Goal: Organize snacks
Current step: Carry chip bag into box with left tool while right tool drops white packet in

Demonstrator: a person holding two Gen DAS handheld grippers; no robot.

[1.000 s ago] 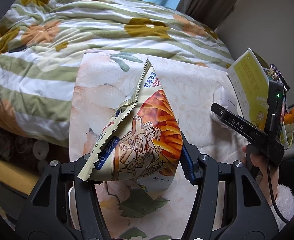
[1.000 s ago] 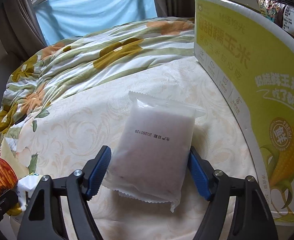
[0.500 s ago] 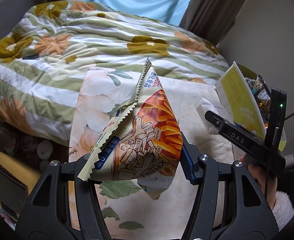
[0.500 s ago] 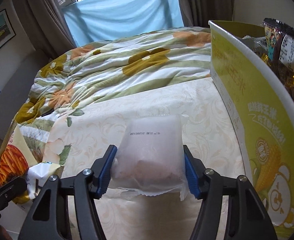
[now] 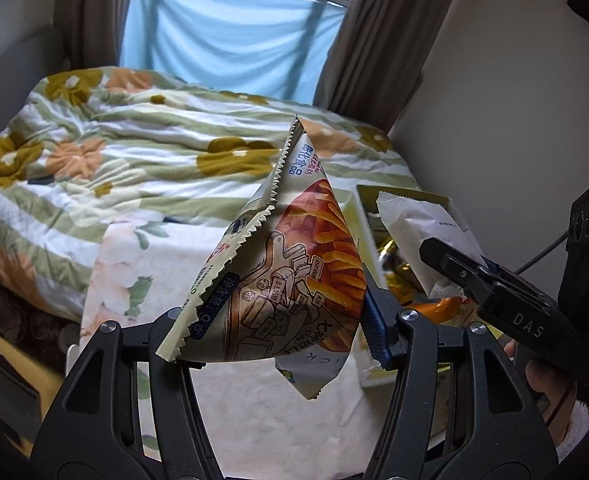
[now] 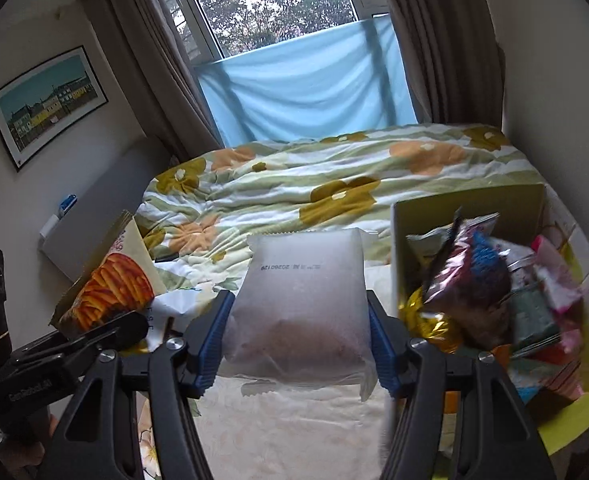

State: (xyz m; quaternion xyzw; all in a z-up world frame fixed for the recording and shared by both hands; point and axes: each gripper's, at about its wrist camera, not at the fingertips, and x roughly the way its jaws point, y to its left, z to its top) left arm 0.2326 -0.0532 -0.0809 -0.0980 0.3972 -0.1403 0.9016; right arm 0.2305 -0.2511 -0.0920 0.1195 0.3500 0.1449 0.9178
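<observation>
Right wrist: white pouch (image 6: 300, 300) between tool (image 6: 296, 340) pads

a floral quilt (image 6: 334, 184) in green, orange and mustard covered the bed. a pale patterned cloth (image 5: 174, 264) lay over its near end. light-blue fabric (image 6: 306, 96) hung across the window's lower part, brown curtains (image 6: 434, 40) at both sides. a framed picture (image 6: 46, 104) hung on the left wall.

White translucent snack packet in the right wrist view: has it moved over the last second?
Yes. White translucent snack packet rose off the cream bedcover, above the yellow box.
</observation>
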